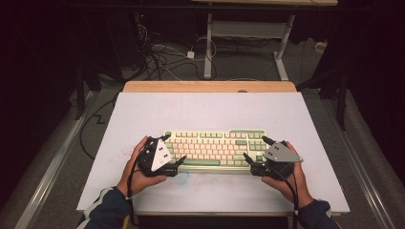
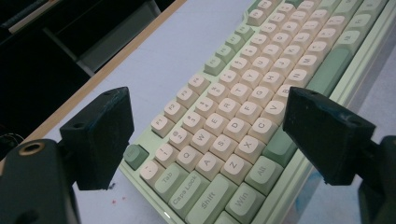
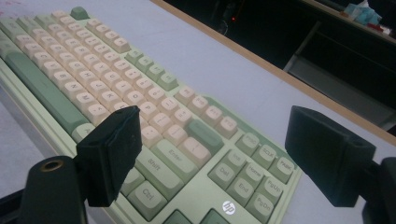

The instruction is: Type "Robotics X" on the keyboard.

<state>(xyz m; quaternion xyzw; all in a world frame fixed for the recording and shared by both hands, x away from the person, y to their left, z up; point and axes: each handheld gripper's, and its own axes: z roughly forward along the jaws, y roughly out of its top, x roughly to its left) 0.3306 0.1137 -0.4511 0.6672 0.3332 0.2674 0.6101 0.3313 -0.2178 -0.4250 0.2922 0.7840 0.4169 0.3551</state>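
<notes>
Left gripper [image 1: 173, 150] and right gripper [image 1: 254, 150] spread wide, one at each end of green keyboard [image 1: 215, 148]. Grabbing step, I think. Next: squeeze both ends, lift level.

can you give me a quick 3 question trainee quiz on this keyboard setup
1. True or false: the left gripper is clamped shut on the keyboard.
2. Which end of the keyboard does the right gripper straddle? A) the Tab and Caps Lock end B) the Enter, Del and PgDn end C) the middle
3. Fill in: the keyboard lies on a white ____.

Key
1. False. In the left gripper view its jaws stand wide apart, one on each side of the keyboard's end.
2. B, as the right gripper view shows.
3. Table.
</notes>
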